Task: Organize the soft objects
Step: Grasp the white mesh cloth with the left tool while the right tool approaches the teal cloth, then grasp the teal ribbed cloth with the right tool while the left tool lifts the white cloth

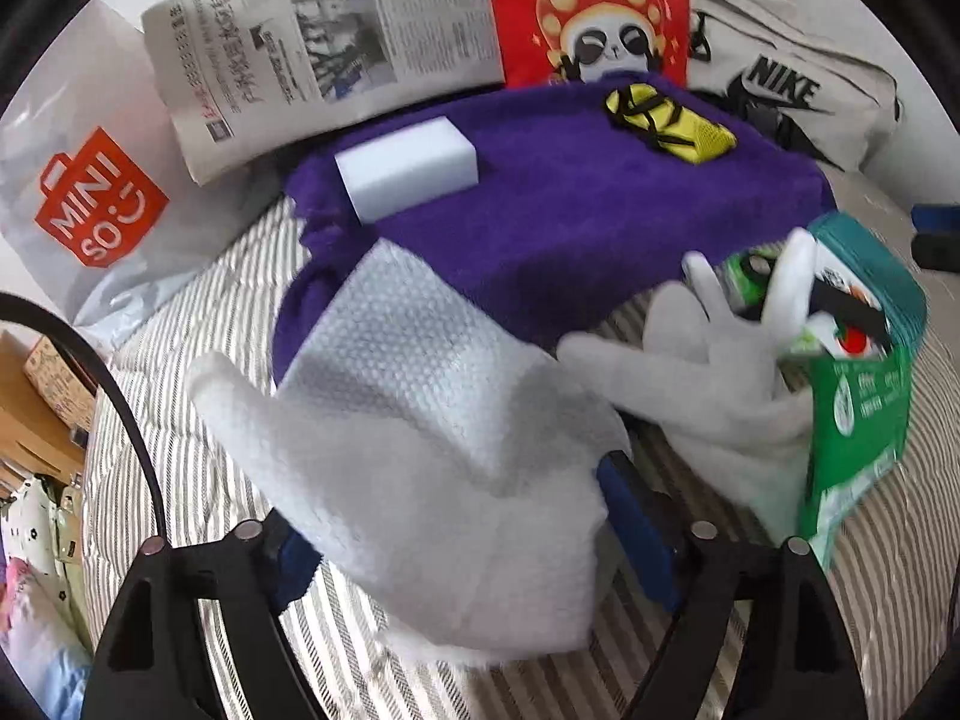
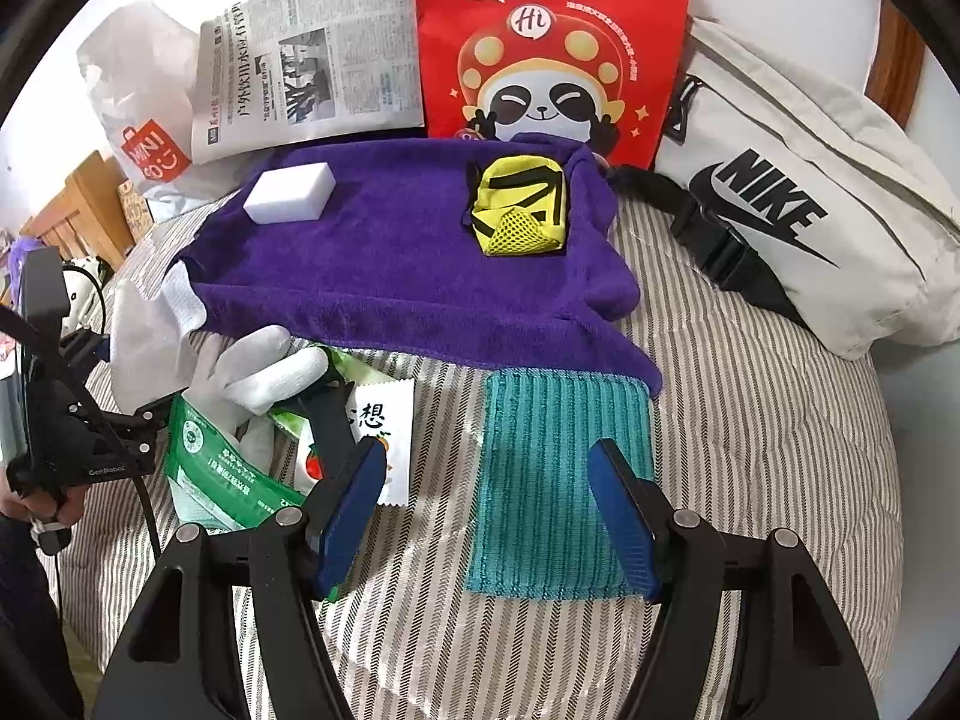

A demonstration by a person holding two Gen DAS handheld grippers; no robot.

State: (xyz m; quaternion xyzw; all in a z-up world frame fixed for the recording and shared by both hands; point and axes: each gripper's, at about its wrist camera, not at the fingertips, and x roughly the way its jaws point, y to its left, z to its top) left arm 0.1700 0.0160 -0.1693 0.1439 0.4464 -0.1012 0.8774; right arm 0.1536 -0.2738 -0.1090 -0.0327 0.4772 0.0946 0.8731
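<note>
white cloth (image 1: 432, 420) clamped in left gripper (image 1: 456, 516); right gripper (image 2: 489, 510) open over teal cloth (image 2: 558, 480).

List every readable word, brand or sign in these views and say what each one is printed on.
"MINISO": white plastic bag.
"NIKE": beige waist bag.
"Hi", plus "一吃海底捞 马上没烦恼" in a speech bubble: red paper bag.
"想": white sachet.
"GenRobot": body of the left tool.
Newspaper: headline partly legible, body text too small to read.
Green packet: print too small and blurred.
</note>
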